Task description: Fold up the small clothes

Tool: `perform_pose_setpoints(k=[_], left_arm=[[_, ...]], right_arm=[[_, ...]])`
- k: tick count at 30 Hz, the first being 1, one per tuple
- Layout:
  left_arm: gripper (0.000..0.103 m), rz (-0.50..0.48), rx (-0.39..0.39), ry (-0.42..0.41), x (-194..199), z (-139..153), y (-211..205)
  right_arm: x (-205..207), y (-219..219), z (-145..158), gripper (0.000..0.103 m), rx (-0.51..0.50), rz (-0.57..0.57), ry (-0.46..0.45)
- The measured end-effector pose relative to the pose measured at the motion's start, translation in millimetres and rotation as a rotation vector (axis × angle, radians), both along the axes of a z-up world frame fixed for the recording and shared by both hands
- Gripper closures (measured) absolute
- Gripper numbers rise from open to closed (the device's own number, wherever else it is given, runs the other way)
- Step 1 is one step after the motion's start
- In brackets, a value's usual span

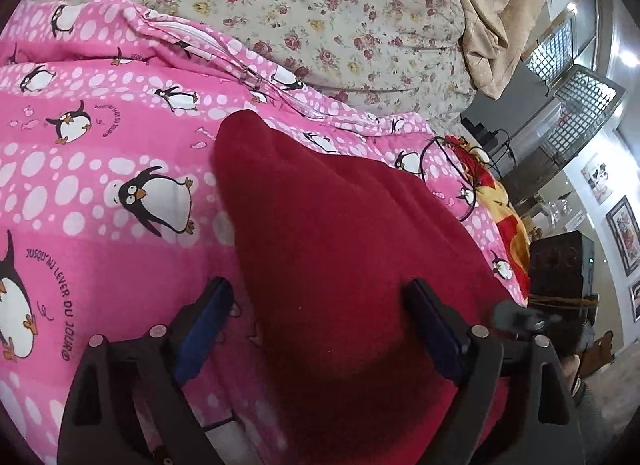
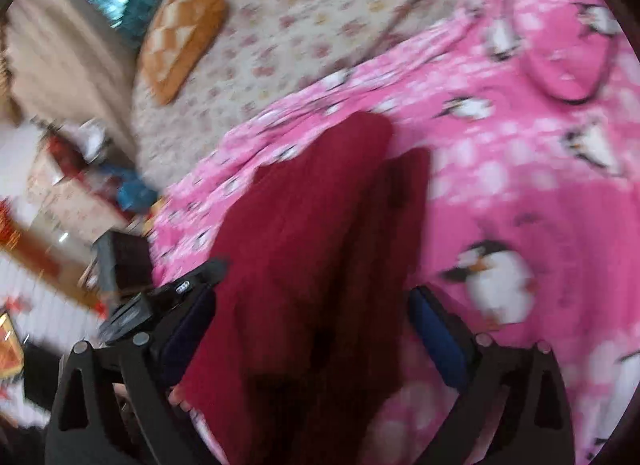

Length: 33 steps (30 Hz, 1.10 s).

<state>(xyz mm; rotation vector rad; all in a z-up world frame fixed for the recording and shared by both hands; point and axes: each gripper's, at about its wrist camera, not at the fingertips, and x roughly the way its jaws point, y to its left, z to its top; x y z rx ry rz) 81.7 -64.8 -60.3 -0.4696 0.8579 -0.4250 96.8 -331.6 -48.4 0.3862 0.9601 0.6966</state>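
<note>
Two grippers, left gripper and right gripper, both spread wide, empty, one red garment between fingers.

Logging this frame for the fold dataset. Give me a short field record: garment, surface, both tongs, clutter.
garment: dark red cloth, lying on the bed, narrowing to a point at its far end
surface: pink penguin blanket over a floral sheet
left tongs: open, straddling the cloth's near part
right tongs: open, cloth between the fingers, view blurred
clutter: black cable on the blanket's edge; orange checked cushion
</note>
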Motion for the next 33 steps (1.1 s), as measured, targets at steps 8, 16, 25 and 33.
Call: perform_pose_setpoints(k=[8, 16, 25, 33], left_arm=[[0.033, -0.043, -0.047, 0.023, 0.4, 3.4, -0.6], [0.054, -0.038, -0.027, -0.003, -1.9, 1.6, -0.6], [0.081, -0.032, -0.013, -0.035, -2.1, 24.3, 18.0], [0.081, 0.016, 0.059, -0.063, 11.4, 59.6, 83.5]], right_arm=[[7.4, 6.1, -1.4, 0.035, -0.089, -0.041, -0.072], [10.3, 8.3, -8.4, 0.029, -0.093, -0.039, -0.065], [10.5, 20.6, 20.0, 0.064, -0.098, -0.107, -0.096], [36.6, 90.3, 41.5, 0.064, -0.032, -0.050, -0.116]])
